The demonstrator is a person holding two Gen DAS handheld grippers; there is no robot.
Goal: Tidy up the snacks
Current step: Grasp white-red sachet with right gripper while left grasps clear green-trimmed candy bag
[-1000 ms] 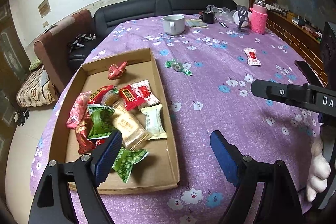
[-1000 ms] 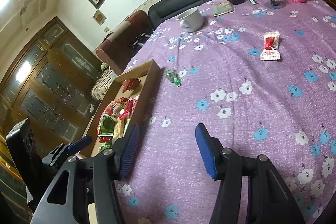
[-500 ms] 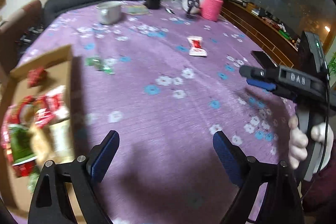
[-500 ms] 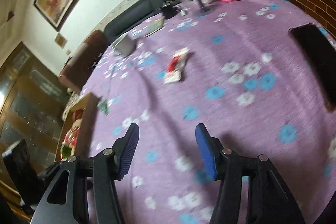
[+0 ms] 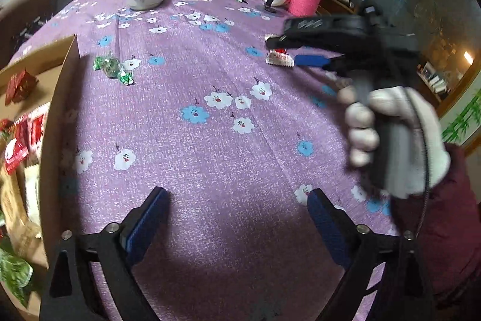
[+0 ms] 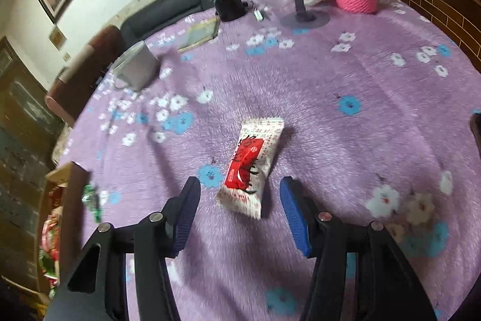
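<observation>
Right wrist view: right tongs (image 6: 240, 197) released, jaws wide, nothing held; red-white packet (image 6: 252, 164) lies flat on the purple cloth (image 6: 360, 74) dead ahead at 12 o'clock, its near end already between the two pads (image 6: 293, 215), touching neither as far as I can tell. Packet long axis runs roughly 7-to-1 o'clock, so nearly in line with the fingers, slightly tilted right at the far end; jaws would close across its short width, which looks like the right grip. Frame is motion-blurred, so exact clearance at the pads is uncertain. Left wrist view: left tongs (image 5: 237, 218) also released and empty, low over bare cloth; same packet (image 5: 279, 57) sits far off at about 1 o'clock, with the right tongs (image 5: 297, 50) over it. Right hand (image 5: 393, 137) is clearly the nearer one, left is well apart from it. Box (image 5: 57, 116) with the sorted snacks is at 9 o'clock of the left tongs; green candy (image 5: 112, 69) lies loose on the cloth just beside the box wall at about 11 o'clock, much closer to the left side. My read: step in hand is the right-side pick of the packet, then carry toward the box; green candy not yet handled. Risk: thin flat wrapper, pads could slide over it instead of pinching.
</observation>
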